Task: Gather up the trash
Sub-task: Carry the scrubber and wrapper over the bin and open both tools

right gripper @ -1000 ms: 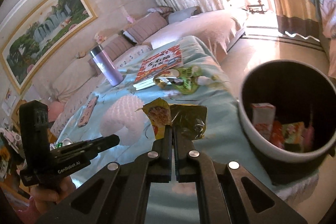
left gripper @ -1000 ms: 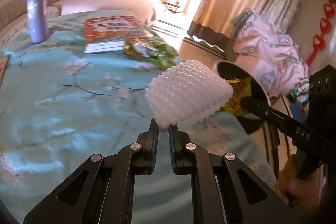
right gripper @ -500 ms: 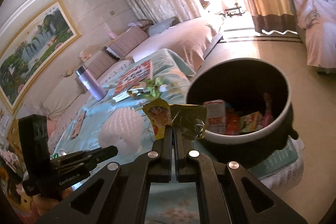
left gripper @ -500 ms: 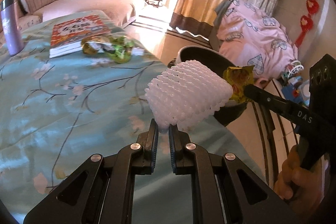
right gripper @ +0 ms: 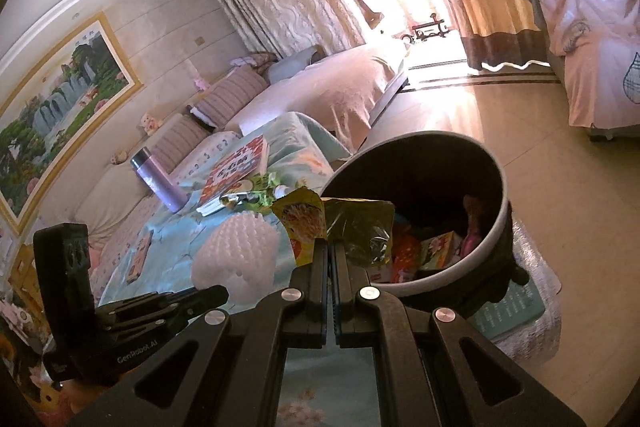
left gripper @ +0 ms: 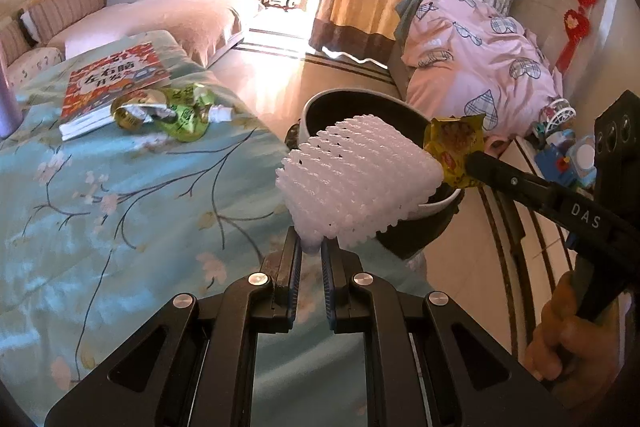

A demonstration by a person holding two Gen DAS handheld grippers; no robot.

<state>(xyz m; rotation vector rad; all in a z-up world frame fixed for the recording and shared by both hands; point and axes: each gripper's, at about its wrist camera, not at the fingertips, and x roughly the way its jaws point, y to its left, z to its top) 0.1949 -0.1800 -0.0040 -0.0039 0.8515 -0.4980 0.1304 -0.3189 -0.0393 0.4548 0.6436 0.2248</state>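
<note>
Foam netting (left gripper: pixel 356 179), white and knobbly, is sticking up and forward out of the left gripper (left gripper: pixel 311 251), whose jaws are pinching its lower corner between their pads. Just past the netting's far edge, the trash bin (left gripper: pixel 320 103) is standing with its dark mouth open, off the edge of the blue flowered bedspread (left gripper: pixel 120 211). To the right of the left gripper, the right gripper (left gripper: pixel 472 161) is reaching in with its jaws clamped flat on a yellow snack wrapper (left gripper: pixel 456 143), which is touching or nearly touching the netting's right edge. A hand (left gripper: pixel 568 343) is gripping that tool's handle low on the right.

From the right wrist view, the right gripper (right gripper: pixel 331 247) is squeezing the yellow snack wrapper (right gripper: pixel 316 223) at its bottom edge, and the wrapper is standing up just ahead of the fingertips. The trash bin (right gripper: pixel 502 195) is lying directly ahead and slightly right, with cartons and wrappers inside. The foam netting (right gripper: pixel 236 251) is hanging to the left, held by the left gripper (right gripper: pixel 218 293).

Farther ahead and left on the bedspread, a green wrapper (left gripper: pixel 180 109) is lying against a red book (left gripper: pixel 112 83).
</note>
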